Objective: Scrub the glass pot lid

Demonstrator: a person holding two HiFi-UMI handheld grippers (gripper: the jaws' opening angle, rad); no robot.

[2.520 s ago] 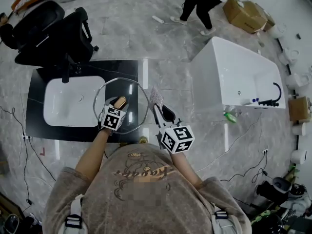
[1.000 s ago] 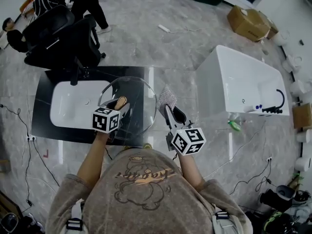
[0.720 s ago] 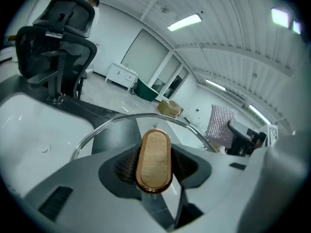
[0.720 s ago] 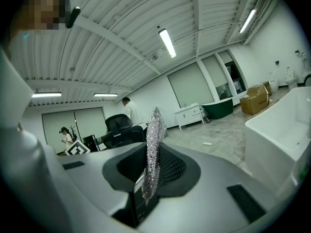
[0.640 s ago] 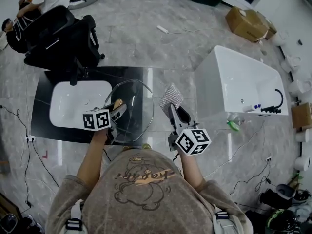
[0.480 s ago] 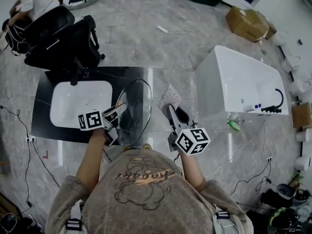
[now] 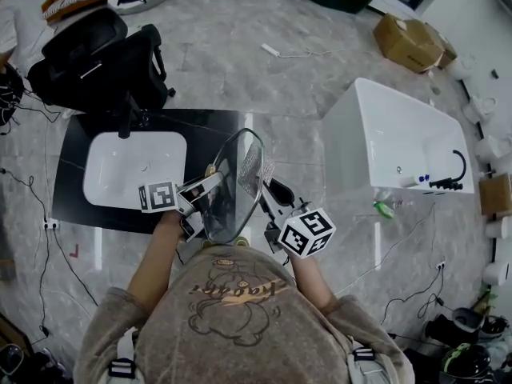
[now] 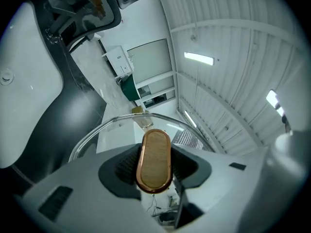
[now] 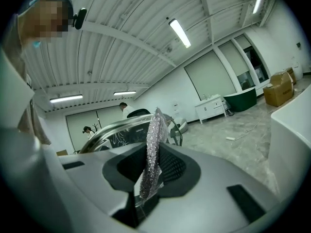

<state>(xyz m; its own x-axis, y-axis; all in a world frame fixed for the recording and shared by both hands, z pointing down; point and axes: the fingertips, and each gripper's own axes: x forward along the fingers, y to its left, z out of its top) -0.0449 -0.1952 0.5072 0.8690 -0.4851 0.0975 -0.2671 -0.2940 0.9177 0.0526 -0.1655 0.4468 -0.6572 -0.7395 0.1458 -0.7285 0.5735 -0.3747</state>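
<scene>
Legible markings: the script print on the back of the person's shirt (image 7: 232, 288) was too distorted to read. Each gripper cube carried only square black-and-white markers.

Left gripper (image 7: 211, 181): clenched on the copper-rimmed oblong knob (image 8: 154, 152) of the glass pot lid (image 7: 232, 210). The forearm reached forward from the torso, and the gripper pointed roughly level.

Right gripper (image 7: 269, 195): clenched on a silver mesh scrubbing cloth (image 9: 154, 140), which stood on edge between the jaws. The cloth lay close against the far face of the lid.

Lid position: held in the air, nearly on edge, over the front of the black counter (image 7: 72, 206), just right of the white sink (image 7: 132, 166).
</scene>
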